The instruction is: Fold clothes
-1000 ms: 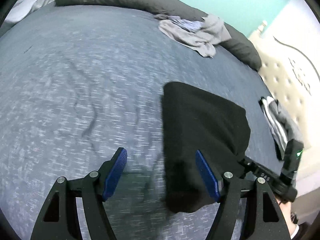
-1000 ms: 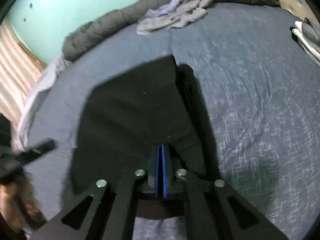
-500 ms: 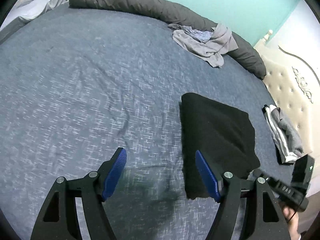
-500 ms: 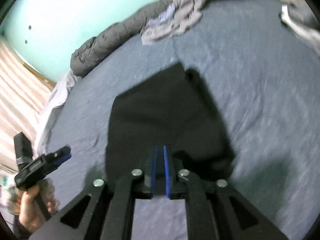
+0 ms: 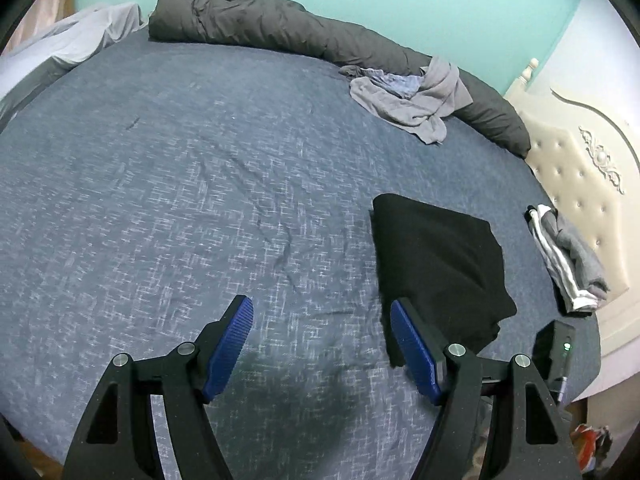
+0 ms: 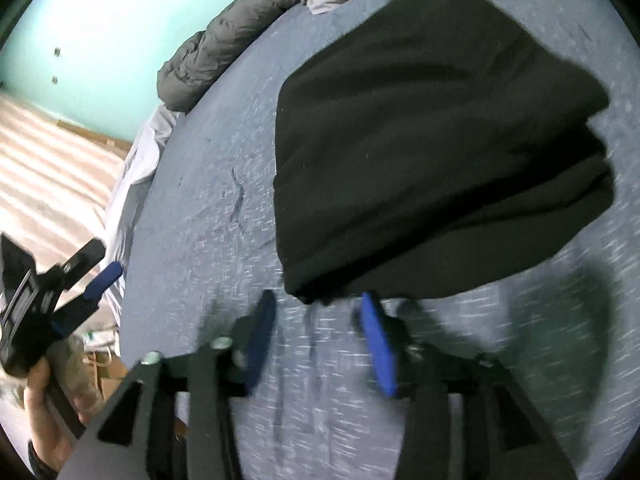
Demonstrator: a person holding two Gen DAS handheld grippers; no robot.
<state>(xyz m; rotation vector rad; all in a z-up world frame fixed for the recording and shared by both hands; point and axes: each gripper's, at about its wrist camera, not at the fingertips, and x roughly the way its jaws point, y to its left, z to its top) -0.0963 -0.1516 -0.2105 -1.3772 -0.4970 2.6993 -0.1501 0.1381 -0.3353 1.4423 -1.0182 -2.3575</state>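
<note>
A black garment [image 5: 436, 264] lies folded on the blue bed sheet [image 5: 200, 200]. My left gripper [image 5: 322, 320] hovers open over bare sheet, to the left of the garment's near edge, with nothing between its blue pads [image 5: 236, 336]. In the right wrist view the black garment [image 6: 440, 140] fills the upper right. My right gripper [image 6: 318, 312] sits just short of its near corner, jaws opening, and the pads [image 6: 376, 340] touch no cloth. The left gripper [image 6: 60, 292] shows at the far left, held by a hand [image 6: 40, 384].
A loose grey and blue clothes pile [image 5: 412, 96] rests against a dark rolled duvet [image 5: 320, 44] at the far edge. A folded grey and white stack [image 5: 568, 256] lies by the tufted headboard [image 5: 580, 168]. A pale sheet [image 5: 80, 36] hangs at the far left corner.
My right gripper, shut on the black garment's edge before, has opened and let it go while swinging aside. My left gripper has drawn back and up from the garment, still open.
</note>
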